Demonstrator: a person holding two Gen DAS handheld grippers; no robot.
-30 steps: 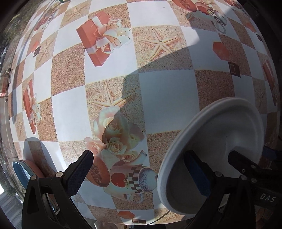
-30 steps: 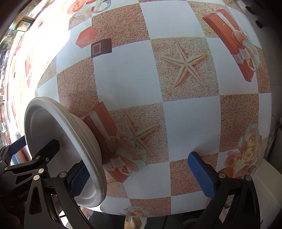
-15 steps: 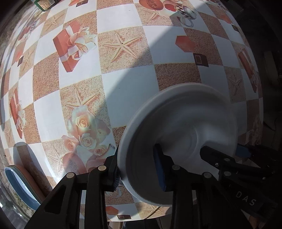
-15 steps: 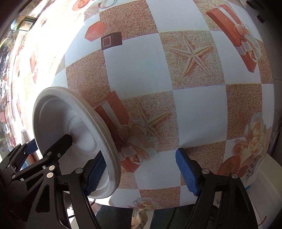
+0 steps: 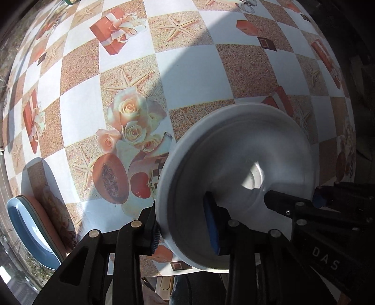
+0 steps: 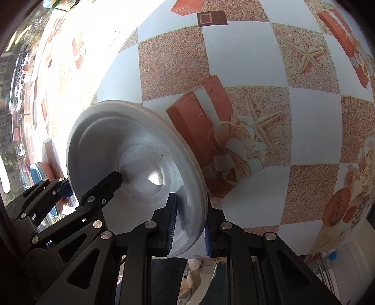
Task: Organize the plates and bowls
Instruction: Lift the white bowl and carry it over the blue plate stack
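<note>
A white bowl (image 5: pixel 246 164) hangs tilted on its edge over the checked tablecloth, its hollow facing both cameras. My left gripper (image 5: pixel 182 225) is shut on one side of its rim, one pad inside and one outside. On the opposite side, my right gripper (image 6: pixel 189 230) has its jaws closing, and both pads touch the rim of the bowl (image 6: pixel 131 150) between them. Each view also shows the other gripper: the right gripper (image 5: pixel 295 199) at the bowl's far rim, the left gripper (image 6: pixel 91 183) likewise.
A blue plate (image 5: pixel 28 223) with an orange one stacked on it sits at the table's left edge, also seen as the blue plate (image 6: pixel 37 173) behind the bowl. The table's near edge (image 5: pixel 131 274) runs just past the fingers. A green box (image 6: pixel 61 3) stands far off.
Both grippers stood open a second ago with the bowl's rim beside one finger. The left one has shut on the rim, the right one has closed onto the opposite side, and the bowl has shifted across the table.
</note>
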